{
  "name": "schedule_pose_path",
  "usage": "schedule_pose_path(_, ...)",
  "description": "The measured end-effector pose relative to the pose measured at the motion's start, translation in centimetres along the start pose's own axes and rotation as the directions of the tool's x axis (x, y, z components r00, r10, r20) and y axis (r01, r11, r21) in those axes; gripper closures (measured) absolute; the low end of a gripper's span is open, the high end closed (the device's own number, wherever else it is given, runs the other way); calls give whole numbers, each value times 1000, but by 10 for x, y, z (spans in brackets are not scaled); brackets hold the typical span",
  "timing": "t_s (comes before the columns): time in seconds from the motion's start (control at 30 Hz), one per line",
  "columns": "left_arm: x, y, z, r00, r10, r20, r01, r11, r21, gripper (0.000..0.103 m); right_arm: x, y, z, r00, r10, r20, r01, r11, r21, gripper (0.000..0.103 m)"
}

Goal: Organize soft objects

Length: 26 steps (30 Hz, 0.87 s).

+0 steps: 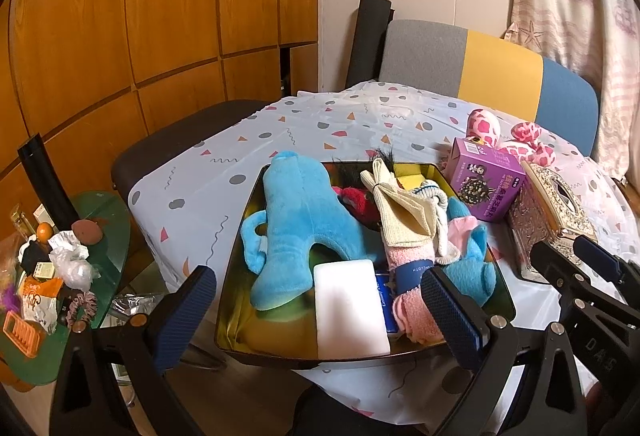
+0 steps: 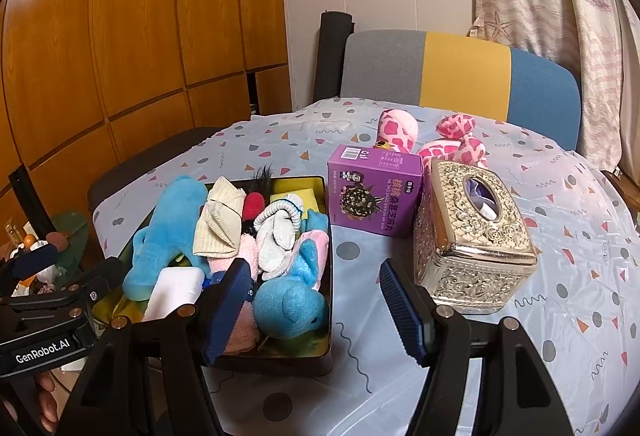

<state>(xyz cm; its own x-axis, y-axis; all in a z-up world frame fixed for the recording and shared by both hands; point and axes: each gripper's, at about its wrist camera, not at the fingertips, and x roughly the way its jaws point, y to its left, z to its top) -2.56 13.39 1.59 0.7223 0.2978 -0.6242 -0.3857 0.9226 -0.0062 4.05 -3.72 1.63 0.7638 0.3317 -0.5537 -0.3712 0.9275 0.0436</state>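
Note:
A dark tin [image 1: 235,268] [image 2: 330,276] sits on the patterned tablecloth, filled with soft things. In it lie a big blue plush [image 1: 296,212] [image 2: 168,232], a white sponge [image 1: 348,308], a cream cloth [image 1: 400,212], a pink towel [image 1: 416,312], a white sock [image 2: 276,236] and a small blue plush [image 2: 288,300]. A pink spotted plush [image 2: 400,132] [image 1: 484,126] lies on the table behind the boxes. My left gripper [image 1: 318,316] hangs open over the tin's near end. My right gripper [image 2: 314,310] is open at the tin's right edge and holds nothing.
A purple carton [image 2: 372,192] and a gold tissue box [image 2: 472,236] stand right of the tin. A grey, yellow and blue chair back [image 2: 460,72] is behind the table. A black chair [image 1: 180,140] and a cluttered green side table [image 1: 100,212] are on the left.

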Motion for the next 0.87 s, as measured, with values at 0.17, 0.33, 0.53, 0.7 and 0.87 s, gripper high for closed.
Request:
schedule_pose_path(0.17, 0, 0, 0, 1000, 1, 3, -1, 1000, -1, 0, -1, 0, 0, 1000, -1, 2, 1, 1000, 0, 35)
schedule_pose_path(0.33, -2, 2, 0, 1000, 6, 6, -6, 1000, -7, 0, -1, -1, 0, 1000, -3, 3, 3, 1000, 0, 35)
schedule_pose_path(0.53, -3, 0, 0, 1000, 12, 10, -12, 1000, 5, 0, -2, -1, 0, 1000, -4, 3, 4, 1000, -1, 35)
schedule_pose_path(0.7, -1, 3, -1, 997, -75, -2, 75, 997, -35, 5, -2, -3, -2, 1000, -11, 1, 11, 1000, 7, 35)
schedule_pose_path(0.87, -4, 1, -1, 998, -57, 28, 57, 998, -16, 0, -3, -12, -3, 1000, -30, 5, 30, 999, 22, 35)
